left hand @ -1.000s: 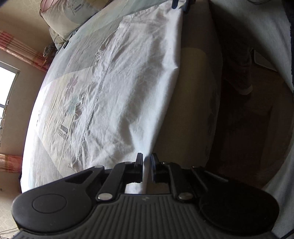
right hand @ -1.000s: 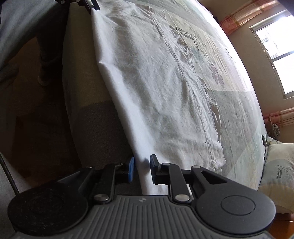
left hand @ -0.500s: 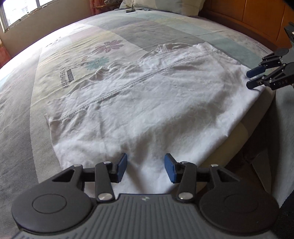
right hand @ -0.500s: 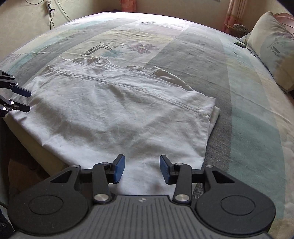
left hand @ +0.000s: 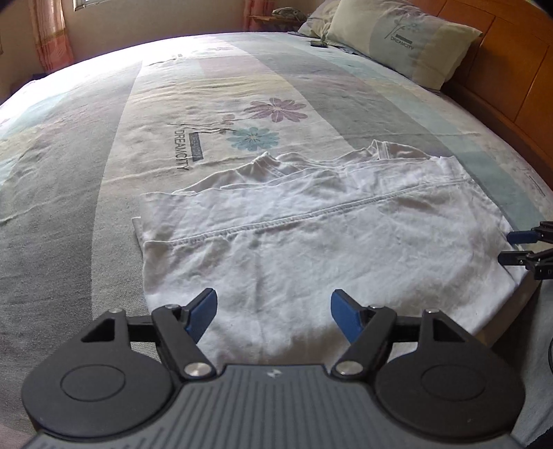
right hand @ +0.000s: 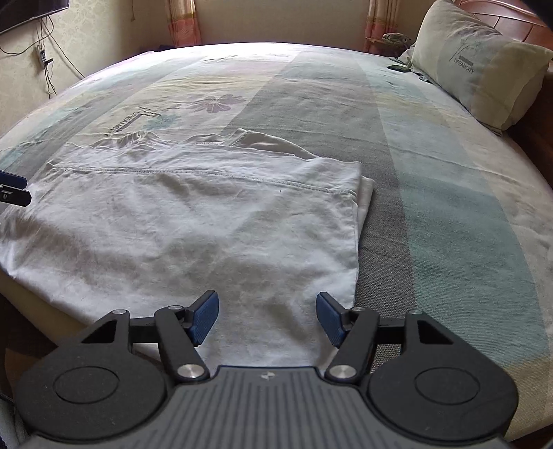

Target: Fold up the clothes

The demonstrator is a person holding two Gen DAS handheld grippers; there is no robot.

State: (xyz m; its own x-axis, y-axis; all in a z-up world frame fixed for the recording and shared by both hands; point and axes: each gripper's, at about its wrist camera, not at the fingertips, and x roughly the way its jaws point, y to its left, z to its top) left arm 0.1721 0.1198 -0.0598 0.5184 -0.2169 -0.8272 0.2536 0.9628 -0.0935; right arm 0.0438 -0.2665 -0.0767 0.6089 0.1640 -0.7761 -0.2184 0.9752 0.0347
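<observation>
A white garment (left hand: pixel 311 241) lies folded flat on the bed, its near edge hanging a little over the mattress side. A stitched hem (left hand: pixel 311 212) runs across it. My left gripper (left hand: pixel 273 312) stands open over the garment's near left part, nothing between its blue pads. My right gripper (right hand: pixel 268 312) is open over the near right part of the same white garment (right hand: pixel 193 221), close to its right edge. Each gripper shows at the other view's side: right gripper (left hand: pixel 518 247), left gripper (right hand: pixel 13 188).
The bed sheet (left hand: pixel 86 207) has striped bands, flower prints and lettering. A pillow (left hand: pixel 404 38) lies by the wooden headboard (left hand: pixel 511 62); a small dark object (left hand: pixel 318 43) rests near it. Curtains (right hand: pixel 181 22) and wall cables (right hand: pixel 45 58) stand beyond the bed.
Both grippers let go of the garment's edge, opened wide and swung up from the bed side to face across the bed. The garment now lies flat.
</observation>
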